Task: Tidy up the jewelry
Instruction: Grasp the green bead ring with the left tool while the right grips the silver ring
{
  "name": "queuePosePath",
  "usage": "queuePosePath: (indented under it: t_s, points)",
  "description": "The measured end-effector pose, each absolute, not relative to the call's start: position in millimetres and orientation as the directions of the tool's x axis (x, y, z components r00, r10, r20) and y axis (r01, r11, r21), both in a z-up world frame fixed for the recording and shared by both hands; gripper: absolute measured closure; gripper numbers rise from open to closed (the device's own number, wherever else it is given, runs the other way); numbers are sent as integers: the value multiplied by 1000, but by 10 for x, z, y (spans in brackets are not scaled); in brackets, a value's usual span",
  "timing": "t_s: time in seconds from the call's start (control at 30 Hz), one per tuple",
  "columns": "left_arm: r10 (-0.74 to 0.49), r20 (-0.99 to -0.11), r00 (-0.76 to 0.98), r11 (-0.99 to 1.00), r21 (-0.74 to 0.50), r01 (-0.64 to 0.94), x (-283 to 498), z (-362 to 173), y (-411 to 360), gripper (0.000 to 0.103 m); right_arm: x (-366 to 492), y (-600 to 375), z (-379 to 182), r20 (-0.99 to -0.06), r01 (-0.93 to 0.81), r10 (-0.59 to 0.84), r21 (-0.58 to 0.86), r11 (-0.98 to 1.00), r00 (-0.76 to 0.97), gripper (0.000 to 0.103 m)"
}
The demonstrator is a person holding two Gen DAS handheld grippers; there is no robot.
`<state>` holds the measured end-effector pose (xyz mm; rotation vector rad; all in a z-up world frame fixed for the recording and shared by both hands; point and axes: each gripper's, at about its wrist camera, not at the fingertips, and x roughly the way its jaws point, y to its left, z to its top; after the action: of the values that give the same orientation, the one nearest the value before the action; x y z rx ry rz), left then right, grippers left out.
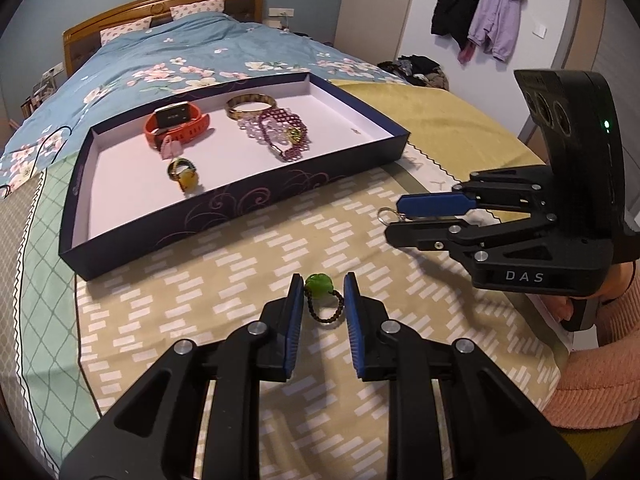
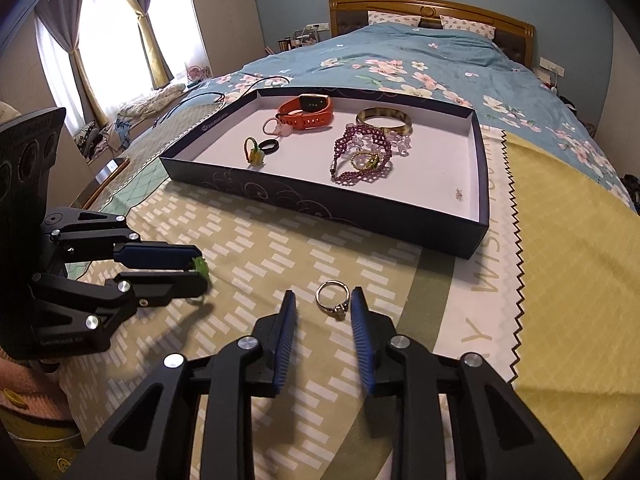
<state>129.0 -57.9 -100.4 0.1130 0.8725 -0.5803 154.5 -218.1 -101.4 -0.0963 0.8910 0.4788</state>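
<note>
Left tool (image 1: 323, 284) open around green-stone ring (image 1: 322, 297); tray (image 1: 224, 208) beyond.

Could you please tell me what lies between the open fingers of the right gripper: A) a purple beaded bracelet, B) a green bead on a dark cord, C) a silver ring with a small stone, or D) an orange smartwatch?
C: the silver ring with a small stone lies on the patterned cloth between the open right gripper fingers.

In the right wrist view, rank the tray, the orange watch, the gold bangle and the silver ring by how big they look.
1. tray
2. orange watch
3. gold bangle, close to the watch, so that order is unsure
4. silver ring, smallest though nearest the camera
</note>
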Motion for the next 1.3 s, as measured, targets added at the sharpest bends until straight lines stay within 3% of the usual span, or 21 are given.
queuePosePath:
  t_s: [0.2, 0.67, 0.73, 1.17, 1.23, 1.3]
  points:
    - [-428, -745, 511, 850, -140, 508, 1312, -991, -539, 82, 1540, -2208, -1021, -767, -435, 363, 122, 892, 529, 93]
    - [-416, -737, 532, 863, -135, 487, 1283, -960, -503, 82, 1529, -2235, -1004, -758, -432, 383, 149, 889, 528, 94]
    - [-413, -736, 535, 865, -134, 484, 1282, -958, -497, 82, 1529, -2246, -996, -753, -432, 394, 163, 887, 526, 103]
    - [-409, -731, 546, 874, -143, 464, 1289, -938, -421, 82, 1543, -2299, -952, -725, -427, 436, 214, 879, 534, 103]
    - [-410, -731, 545, 875, -146, 462, 1291, -940, -416, 82, 1584, -2319, -975, -726, -423, 456, 248, 872, 515, 100]
    - [-408, -732, 545, 875, -144, 462, 1296, -944, -418, 82, 1617, -2315, -991, -728, -416, 454, 252, 874, 514, 83]
